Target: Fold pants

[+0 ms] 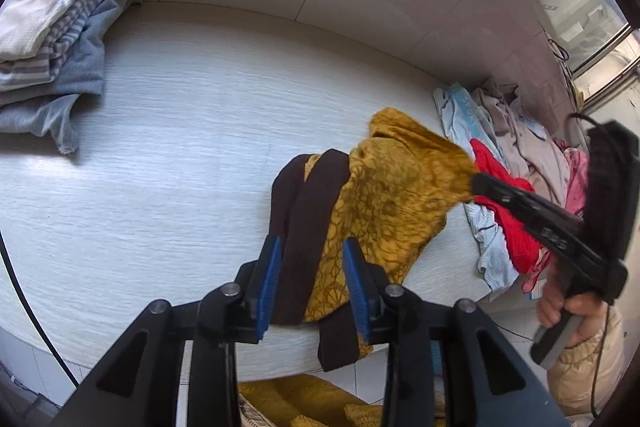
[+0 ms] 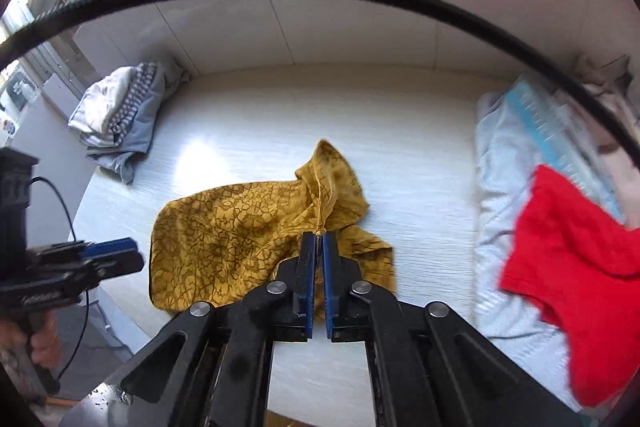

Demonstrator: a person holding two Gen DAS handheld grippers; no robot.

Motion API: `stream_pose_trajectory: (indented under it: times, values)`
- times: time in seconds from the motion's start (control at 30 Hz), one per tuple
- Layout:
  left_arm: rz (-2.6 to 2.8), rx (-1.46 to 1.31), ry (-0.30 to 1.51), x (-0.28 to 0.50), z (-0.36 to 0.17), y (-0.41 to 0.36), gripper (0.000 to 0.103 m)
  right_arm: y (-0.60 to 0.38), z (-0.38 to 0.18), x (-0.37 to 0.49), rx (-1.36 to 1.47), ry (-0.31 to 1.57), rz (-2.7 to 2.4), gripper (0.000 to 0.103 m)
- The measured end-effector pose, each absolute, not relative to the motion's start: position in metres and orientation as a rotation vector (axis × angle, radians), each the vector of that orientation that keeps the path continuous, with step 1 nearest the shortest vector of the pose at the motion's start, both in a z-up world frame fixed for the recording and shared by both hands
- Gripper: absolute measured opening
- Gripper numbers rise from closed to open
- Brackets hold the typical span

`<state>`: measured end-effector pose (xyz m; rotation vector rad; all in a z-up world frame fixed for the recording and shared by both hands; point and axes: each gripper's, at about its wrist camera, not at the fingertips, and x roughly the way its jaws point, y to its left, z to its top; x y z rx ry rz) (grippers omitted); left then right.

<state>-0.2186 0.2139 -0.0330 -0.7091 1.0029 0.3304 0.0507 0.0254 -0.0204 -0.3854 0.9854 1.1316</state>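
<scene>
My right gripper is clamped on a pinch of the mustard-yellow patterned pants with dark brown waistband, which lie crumpled mid-way across the white wood-grain tabletop. My left gripper hovers with its blue pads apart, straddling the waistband at the near edge. Folded grey and striped clothes sit far left; a red garment tops the heap at right.

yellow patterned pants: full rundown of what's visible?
The yellow pants are thin mustard fabric with a darker crackle print and a dark brown band, apparently the waistband. They lie crumpled, not yet folded, on the pale table, the band end drooping over the near edge. The right gripper is shut on a pinched ridge of cloth, lifting it into a peak. The left gripper is open, its fingers straddling the brown band.
</scene>
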Motion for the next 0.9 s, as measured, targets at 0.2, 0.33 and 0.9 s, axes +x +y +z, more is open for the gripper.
stream_pose_trajectory:
  times: [0.2,0.33,0.9]
  values:
    - [0.279,-0.693,1.041,-0.203,-0.046,0.211,0.036,-0.007,-0.011,0.051,-0.401,0.979,1.093,0.005]
    - [0.283,-0.667,1.073,-0.199,-0.054,0.209,0.036,-0.013,-0.023,0.052,-0.391,1.024,1.077,0.005]
    - [0.282,-0.626,1.024,-0.215,-0.020,0.199,0.012,-0.010,-0.040,0.049,-0.359,1.074,1.079,0.005]
